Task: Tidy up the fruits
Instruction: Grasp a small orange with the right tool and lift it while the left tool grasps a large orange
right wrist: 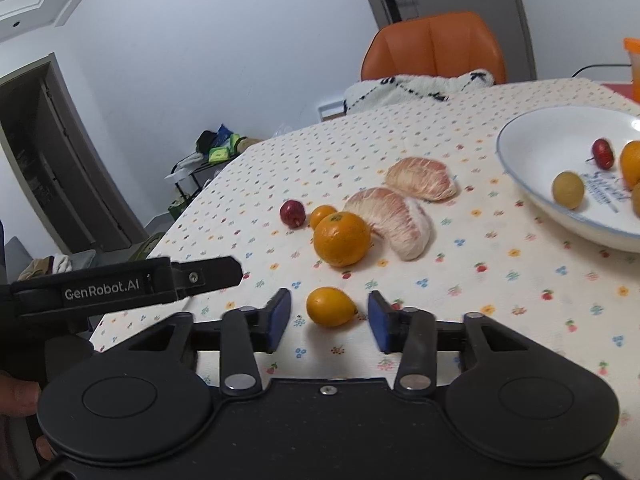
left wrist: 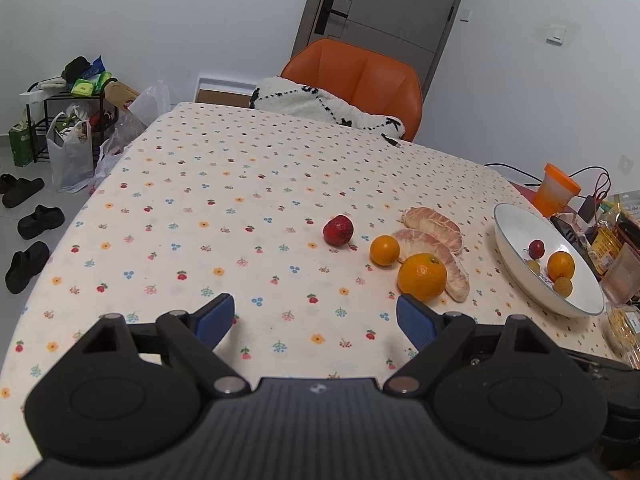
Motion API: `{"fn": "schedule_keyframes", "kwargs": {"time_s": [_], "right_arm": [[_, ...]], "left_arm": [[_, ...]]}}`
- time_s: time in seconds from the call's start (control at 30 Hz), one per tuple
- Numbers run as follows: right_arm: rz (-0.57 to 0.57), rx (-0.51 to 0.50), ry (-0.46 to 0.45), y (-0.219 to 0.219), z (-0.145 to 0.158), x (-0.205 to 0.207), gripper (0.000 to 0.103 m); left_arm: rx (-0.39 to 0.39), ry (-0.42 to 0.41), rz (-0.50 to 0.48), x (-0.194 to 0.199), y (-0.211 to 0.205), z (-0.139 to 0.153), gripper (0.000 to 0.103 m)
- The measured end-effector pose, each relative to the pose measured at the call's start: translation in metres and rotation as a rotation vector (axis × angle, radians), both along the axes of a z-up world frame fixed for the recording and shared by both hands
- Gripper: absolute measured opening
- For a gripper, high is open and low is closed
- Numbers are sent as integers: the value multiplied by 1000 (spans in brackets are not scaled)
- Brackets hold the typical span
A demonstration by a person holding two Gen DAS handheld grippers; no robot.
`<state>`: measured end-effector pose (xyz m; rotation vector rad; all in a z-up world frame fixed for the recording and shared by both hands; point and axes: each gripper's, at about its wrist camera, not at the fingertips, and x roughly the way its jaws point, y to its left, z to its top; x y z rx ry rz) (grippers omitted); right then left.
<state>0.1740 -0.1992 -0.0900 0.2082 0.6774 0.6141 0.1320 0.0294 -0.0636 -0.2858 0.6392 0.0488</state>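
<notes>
Small orange fruit between parted right tongs, untouched

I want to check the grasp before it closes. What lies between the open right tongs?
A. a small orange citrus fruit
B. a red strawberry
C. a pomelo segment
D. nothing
A: in the right wrist view a small orange citrus fruit sits on the tablecloth between the blue pads of the right tongs, with gaps on both sides.
</notes>
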Motion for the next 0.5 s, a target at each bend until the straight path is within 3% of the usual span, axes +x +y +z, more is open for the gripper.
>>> {"fn": "schedule_keyframes", "kwargs": {"time_s": [0.07,0.5], "right_arm": [[6,5,2,0,-1,2,27],[-36,35,0,-21,3,10,26]], "left_arm": [[-1,3,-1,3,-1,-1,87],[-6,-17,-52,20,-22,1,83]]}}
